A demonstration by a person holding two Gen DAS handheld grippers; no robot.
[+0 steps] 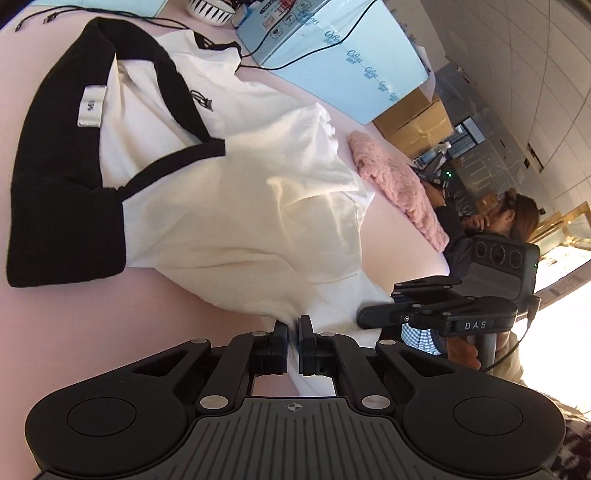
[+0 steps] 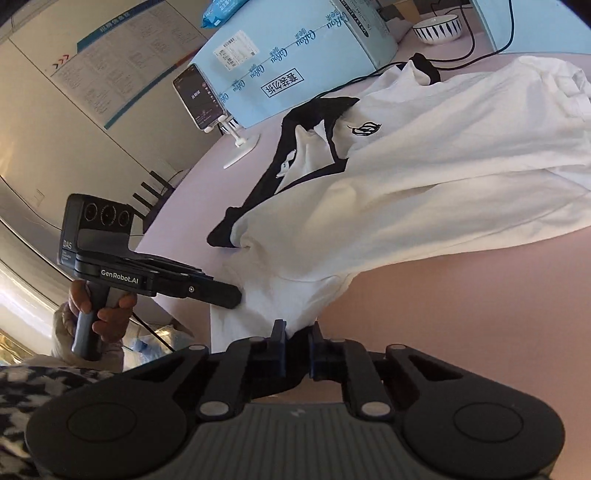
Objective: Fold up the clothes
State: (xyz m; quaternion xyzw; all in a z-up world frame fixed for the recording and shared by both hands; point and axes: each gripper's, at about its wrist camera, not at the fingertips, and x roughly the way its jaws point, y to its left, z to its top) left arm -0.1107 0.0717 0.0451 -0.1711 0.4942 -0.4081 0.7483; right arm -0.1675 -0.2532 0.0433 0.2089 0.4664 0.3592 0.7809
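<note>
A white shirt [image 1: 236, 206] with a black collar [image 1: 55, 177] and a small black logo lies on the pink table; it also shows in the right wrist view [image 2: 424, 192]. My left gripper [image 1: 293, 323] is shut on the shirt's near edge and lifts the cloth. My right gripper [image 2: 298, 328] is shut on the same edge a short way along. In the left wrist view the right gripper [image 1: 364, 315] touches the cloth at the right. In the right wrist view the left gripper [image 2: 236, 295] touches it at the left.
A pink fluffy cloth [image 1: 395, 184] lies beyond the shirt. Light blue boxes [image 1: 332, 40], brown cartons [image 1: 413, 122], a striped bowl [image 2: 437, 27], cables and a phone on a stand [image 2: 201, 98] line the table's far side. A seated person [image 1: 498, 221] is past the table edge.
</note>
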